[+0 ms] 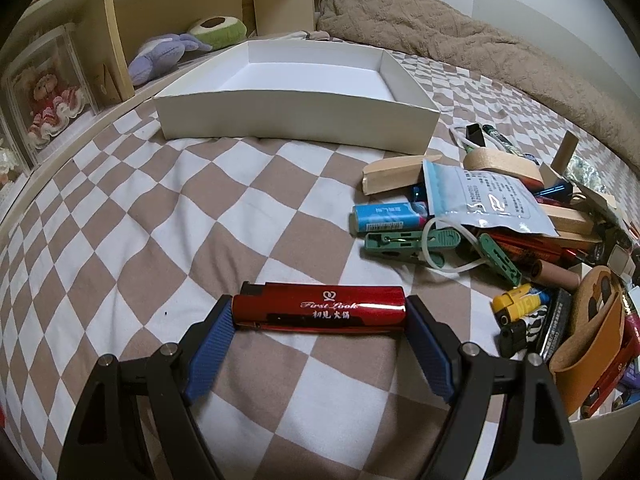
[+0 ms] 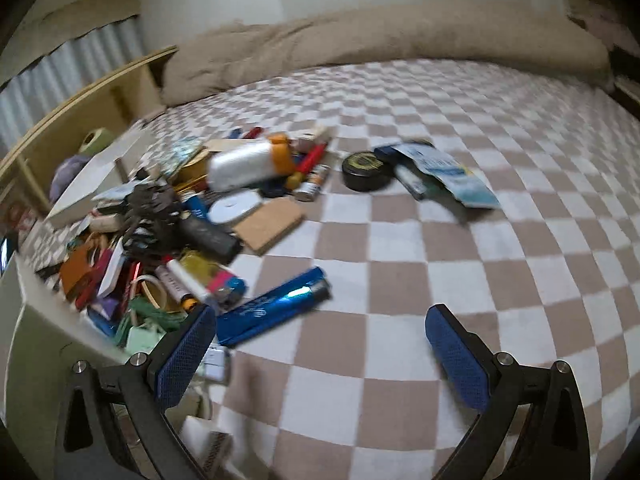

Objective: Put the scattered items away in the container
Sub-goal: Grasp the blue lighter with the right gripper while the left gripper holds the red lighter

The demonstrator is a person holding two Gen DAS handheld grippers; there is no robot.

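Note:
My left gripper (image 1: 320, 320) is shut on a red lighter (image 1: 320, 306), its blue pads pressing the two ends, low over the checkered bedsheet. Beyond it stands the white cardboard box (image 1: 296, 120), with nothing visible inside. A heap of small items (image 1: 500, 216) lies to the right: green clothes pegs, a blue tube, a printed pouch, wooden pieces. In the blurred right wrist view my right gripper (image 2: 320, 316) stands open with nothing between its fingers. A blue lighter (image 2: 272, 312) lies just past its left finger, beside the same heap (image 2: 180, 220). The box's corner (image 2: 92, 184) shows at left.
A beige blanket (image 1: 440, 24) is bunched along the far side of the bed. A wooden shelf (image 1: 120, 20) with plush toys runs behind the box. A black round tin (image 2: 366, 170) and a blue packet (image 2: 452, 176) lie apart from the heap on the sheet.

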